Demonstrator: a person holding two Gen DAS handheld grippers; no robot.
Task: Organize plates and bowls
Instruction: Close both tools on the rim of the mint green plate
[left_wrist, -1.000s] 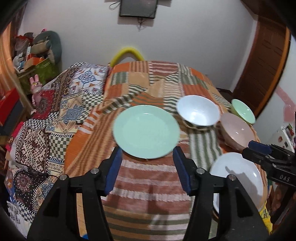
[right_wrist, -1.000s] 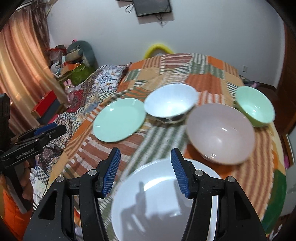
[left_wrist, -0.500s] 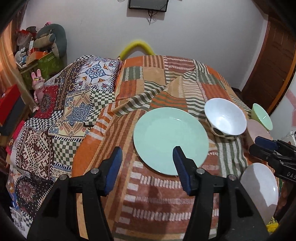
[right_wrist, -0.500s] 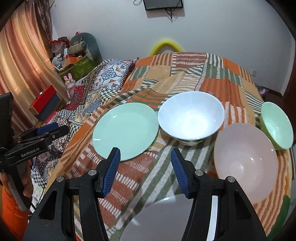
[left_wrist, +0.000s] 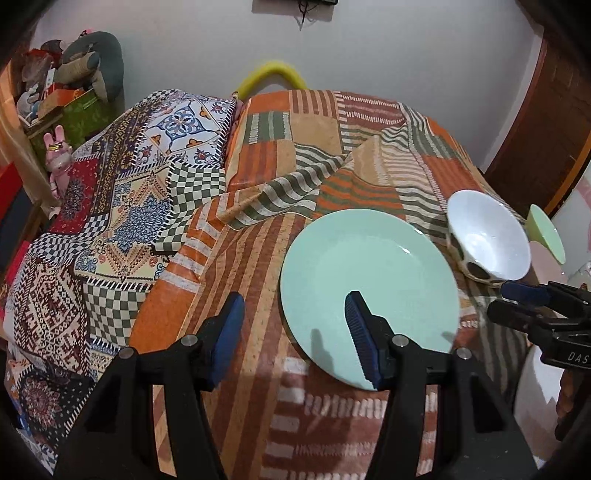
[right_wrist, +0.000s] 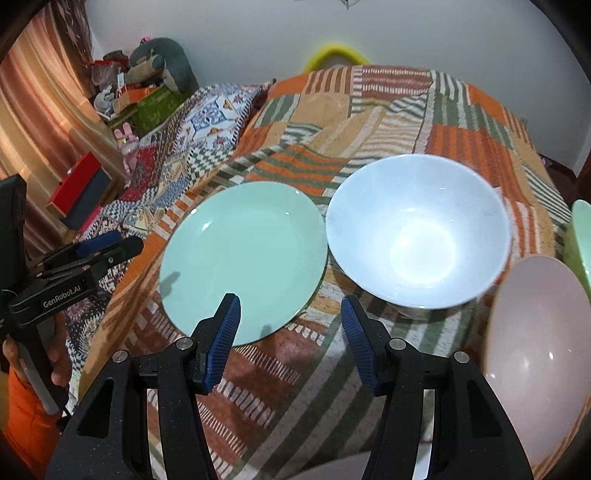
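Note:
A mint green plate (left_wrist: 369, 291) lies on the patchwork tablecloth (left_wrist: 317, 147); it also shows in the right wrist view (right_wrist: 243, 258). A white bowl (right_wrist: 417, 232) stands to its right, also in the left wrist view (left_wrist: 487, 236). A pink bowl (right_wrist: 539, 350) and a green bowl (right_wrist: 581, 236) sit further right. A white plate (left_wrist: 535, 391) lies at the near right. My left gripper (left_wrist: 293, 336) is open, its right finger over the green plate's near edge. My right gripper (right_wrist: 290, 334) is open, above the cloth before the green plate and white bowl.
A second patterned cloth (left_wrist: 122, 221) hangs to the left of the table. Boxes and soft toys (left_wrist: 70, 74) stand at the far left. A yellow chair back (left_wrist: 271, 74) rises behind the table. A wooden door (left_wrist: 546, 122) is at the right.
Both grippers have moved forward and left. The green plate now sits under the left gripper's right finger. The white plate has slipped out of the right wrist view's bottom.

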